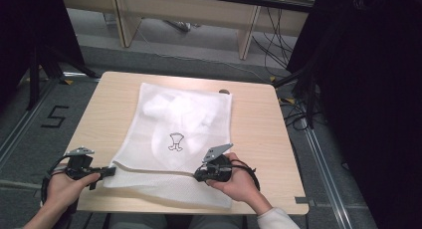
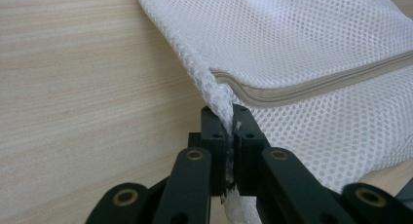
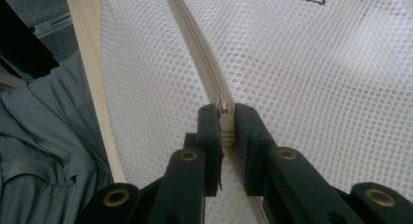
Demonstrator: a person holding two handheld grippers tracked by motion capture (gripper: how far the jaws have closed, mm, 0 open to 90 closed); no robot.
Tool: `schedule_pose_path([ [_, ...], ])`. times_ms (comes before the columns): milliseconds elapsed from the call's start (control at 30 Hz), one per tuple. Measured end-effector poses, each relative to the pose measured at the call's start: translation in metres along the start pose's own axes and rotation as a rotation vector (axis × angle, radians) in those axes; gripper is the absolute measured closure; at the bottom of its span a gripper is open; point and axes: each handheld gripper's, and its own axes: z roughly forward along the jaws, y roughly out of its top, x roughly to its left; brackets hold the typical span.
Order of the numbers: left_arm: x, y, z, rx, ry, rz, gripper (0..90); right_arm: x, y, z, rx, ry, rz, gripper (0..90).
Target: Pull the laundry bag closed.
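Spread across the pale wooden table (image 1: 259,114), centre frame, a white mesh laundry bag (image 1: 179,124) is lying; my left gripper (image 1: 110,171) is pinching its lower-left corner, my right gripper (image 1: 198,176) is clamping the zipper pull (image 3: 223,104), the beige zipper (image 2: 311,85) running leftward between them.

Soft, even overhead light; sharp close-ups, dark corners, faint shadows.

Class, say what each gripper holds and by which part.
Left gripper pinches the mesh laundry bag by its corner; right gripper grips the bag's zipper.
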Motion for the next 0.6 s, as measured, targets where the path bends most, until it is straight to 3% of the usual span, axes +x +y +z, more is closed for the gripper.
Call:
schedule_pose_path([
  [600,0.0015,0.0000,-0.0005,0.011,0.006,0.009,85.2,-0.0032,-0.0067,-0.0046,0.005,-0.003,0.009,82.4],
])
